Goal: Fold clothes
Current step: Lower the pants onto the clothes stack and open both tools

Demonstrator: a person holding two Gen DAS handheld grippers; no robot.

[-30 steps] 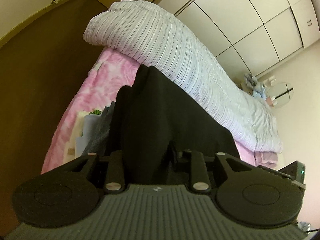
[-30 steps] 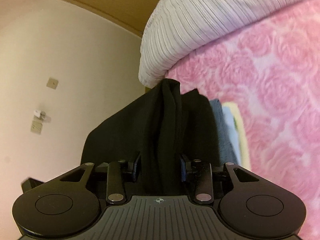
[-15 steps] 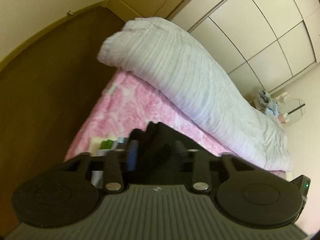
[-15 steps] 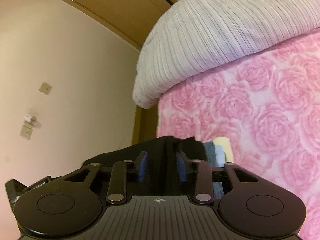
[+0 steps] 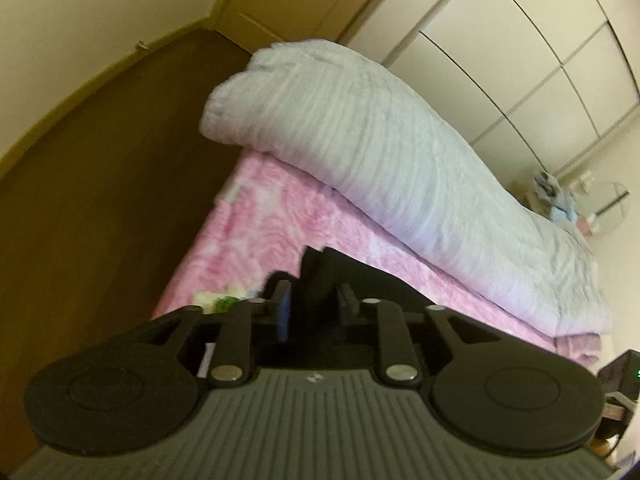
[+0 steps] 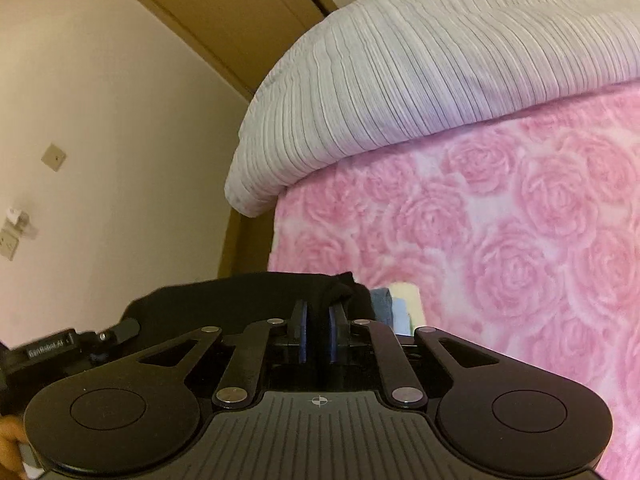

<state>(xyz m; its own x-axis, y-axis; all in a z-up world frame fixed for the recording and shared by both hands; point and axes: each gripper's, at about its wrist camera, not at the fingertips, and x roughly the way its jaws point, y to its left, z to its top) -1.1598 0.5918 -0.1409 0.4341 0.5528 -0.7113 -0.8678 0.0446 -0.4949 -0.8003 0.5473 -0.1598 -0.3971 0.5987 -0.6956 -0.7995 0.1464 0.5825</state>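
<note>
The right gripper (image 6: 318,332) pinched a black garment (image 6: 248,296) tightly; the left gripper (image 5: 314,312), jaws just reopening, held another bunch loosely. The garment hung at the pink bedspread's (image 6: 520,260) corner, soft and limp, best taken at its edge.

You're in a home bedroom: a bed with a pink rose-print blanket (image 6: 500,240), a rolled striped duvet (image 5: 380,152) lying on it, and built-in wardrobe doors (image 5: 520,40) along the wall.
</note>
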